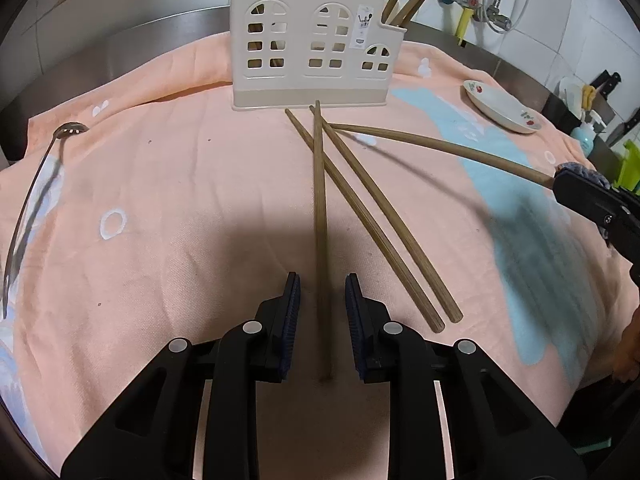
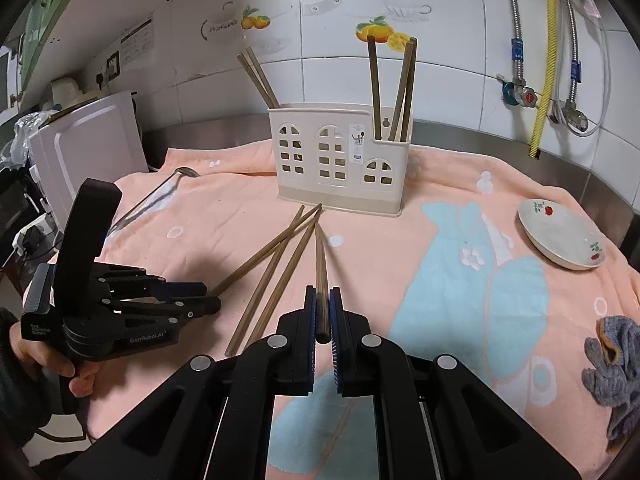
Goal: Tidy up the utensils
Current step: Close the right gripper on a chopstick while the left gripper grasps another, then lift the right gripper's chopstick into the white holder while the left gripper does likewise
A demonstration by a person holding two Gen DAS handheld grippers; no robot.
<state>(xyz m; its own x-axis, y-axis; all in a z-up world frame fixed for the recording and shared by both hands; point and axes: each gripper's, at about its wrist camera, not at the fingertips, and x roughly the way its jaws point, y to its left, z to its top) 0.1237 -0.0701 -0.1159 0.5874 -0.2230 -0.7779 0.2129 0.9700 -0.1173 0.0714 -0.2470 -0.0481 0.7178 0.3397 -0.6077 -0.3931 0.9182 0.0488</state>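
Observation:
A cream utensil holder (image 1: 312,52) (image 2: 340,156) with window cut-outs stands on the peach towel and has chopsticks upright in its left and right compartments. Three wooden chopsticks lie crossed in front of it. My left gripper (image 1: 322,284) is open, its jaws on either side of one chopstick (image 1: 320,208). Two more chopsticks (image 1: 372,220) (image 2: 276,276) lie just to its right. My right gripper (image 2: 323,296) is shut on a fourth chopstick (image 2: 321,264), which shows in the left wrist view (image 1: 440,146) raised off the towel. A metal slotted spoon (image 1: 32,196) (image 2: 156,196) lies at the far left.
A small white dish (image 1: 502,106) (image 2: 560,238) with a red flower print sits at the right on the towel (image 1: 180,200). A grey cloth (image 2: 616,360) lies at the right edge. A white appliance (image 2: 88,148) stands at the left. Pipes and valves run along the tiled back wall.

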